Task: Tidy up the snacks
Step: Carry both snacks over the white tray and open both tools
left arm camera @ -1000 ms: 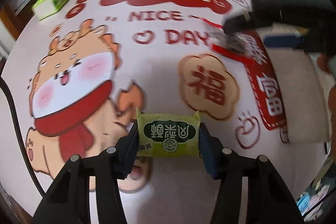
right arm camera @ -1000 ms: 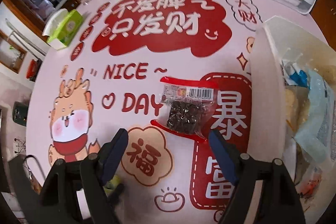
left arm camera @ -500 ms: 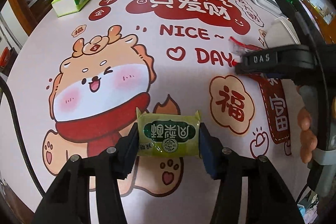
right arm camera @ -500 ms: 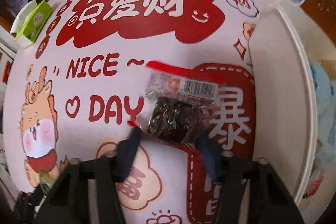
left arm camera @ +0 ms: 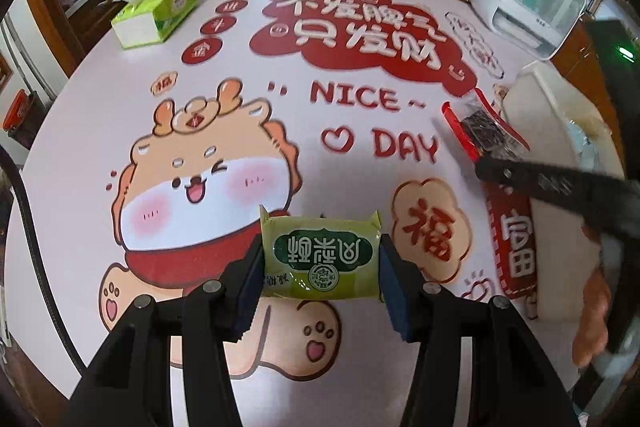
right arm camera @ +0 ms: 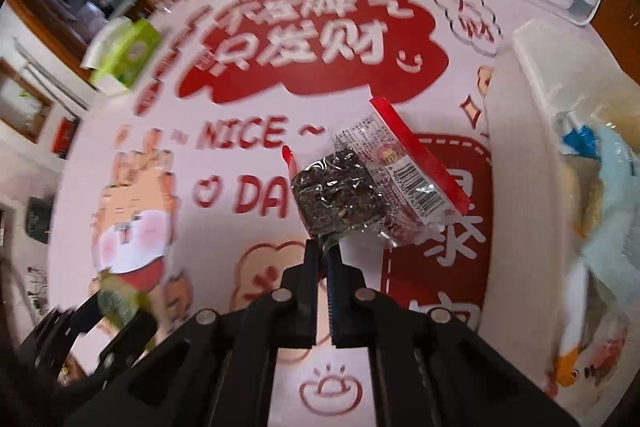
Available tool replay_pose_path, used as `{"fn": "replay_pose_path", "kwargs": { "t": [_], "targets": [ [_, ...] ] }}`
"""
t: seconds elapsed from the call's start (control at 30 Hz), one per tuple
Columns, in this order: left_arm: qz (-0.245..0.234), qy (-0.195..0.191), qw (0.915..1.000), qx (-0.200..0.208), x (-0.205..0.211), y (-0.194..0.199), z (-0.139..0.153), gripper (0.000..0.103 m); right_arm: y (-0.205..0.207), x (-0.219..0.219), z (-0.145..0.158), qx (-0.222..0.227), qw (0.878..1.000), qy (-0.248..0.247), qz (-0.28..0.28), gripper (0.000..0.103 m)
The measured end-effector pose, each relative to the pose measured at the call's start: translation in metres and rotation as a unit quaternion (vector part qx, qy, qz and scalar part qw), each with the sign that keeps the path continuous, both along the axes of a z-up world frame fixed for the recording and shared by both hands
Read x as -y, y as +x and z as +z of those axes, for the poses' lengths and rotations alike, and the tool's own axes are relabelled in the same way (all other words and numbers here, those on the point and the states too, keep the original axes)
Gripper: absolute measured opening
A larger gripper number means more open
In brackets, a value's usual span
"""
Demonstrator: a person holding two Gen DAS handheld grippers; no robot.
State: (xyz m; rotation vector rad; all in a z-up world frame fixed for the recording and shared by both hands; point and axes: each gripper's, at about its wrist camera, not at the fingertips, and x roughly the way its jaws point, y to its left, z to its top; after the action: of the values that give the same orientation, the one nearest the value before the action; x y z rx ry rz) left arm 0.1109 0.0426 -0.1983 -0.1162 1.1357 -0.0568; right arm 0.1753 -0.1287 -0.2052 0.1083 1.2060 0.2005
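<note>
In the left wrist view, your left gripper [left arm camera: 320, 267] is clamping the green snack packet [left arm camera: 320, 261] at bottom centre. In the right wrist view, your right gripper [right arm camera: 323, 259] is pinching the dark snack packet [right arm camera: 360, 187] by its edge; the white bin [right arm camera: 532, 163] at right seems part-filled, so both packets are awaiting stowing.

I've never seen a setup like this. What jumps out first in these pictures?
The loud tablecloth, with its cartoon dragon and red lettering, fills both views. In front, the left gripper clamps a green snack by its sides, and the right gripper pinches the edge of a clear packet of dark snack beside the white bin at the right.
</note>
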Motion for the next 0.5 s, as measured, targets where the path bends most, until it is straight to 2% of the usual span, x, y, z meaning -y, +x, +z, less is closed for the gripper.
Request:
{"fn": "replay_pose_path", "kwargs": {
  "t": [0.1, 0.27, 0.5],
  "targets": [
    [0.000, -0.008, 0.9998, 0.017, 0.007, 0.001, 0.019, 0.052, -0.015, 0.011, 0.026, 0.028, 1.000, 0.010, 0.008, 0.003],
    [-0.013, -0.019, 0.9978, 0.062, 0.028, 0.001, 0.067, 0.052, -0.045, 0.038, 0.075, 0.079, 0.997, 0.016, 0.004, 0.003],
    [-0.066, -0.040, 0.9885, 0.130, 0.089, 0.000, 0.144, 0.052, -0.099, 0.095, 0.141, 0.162, 0.986, 0.013, -0.031, 0.003]
  ]
}}
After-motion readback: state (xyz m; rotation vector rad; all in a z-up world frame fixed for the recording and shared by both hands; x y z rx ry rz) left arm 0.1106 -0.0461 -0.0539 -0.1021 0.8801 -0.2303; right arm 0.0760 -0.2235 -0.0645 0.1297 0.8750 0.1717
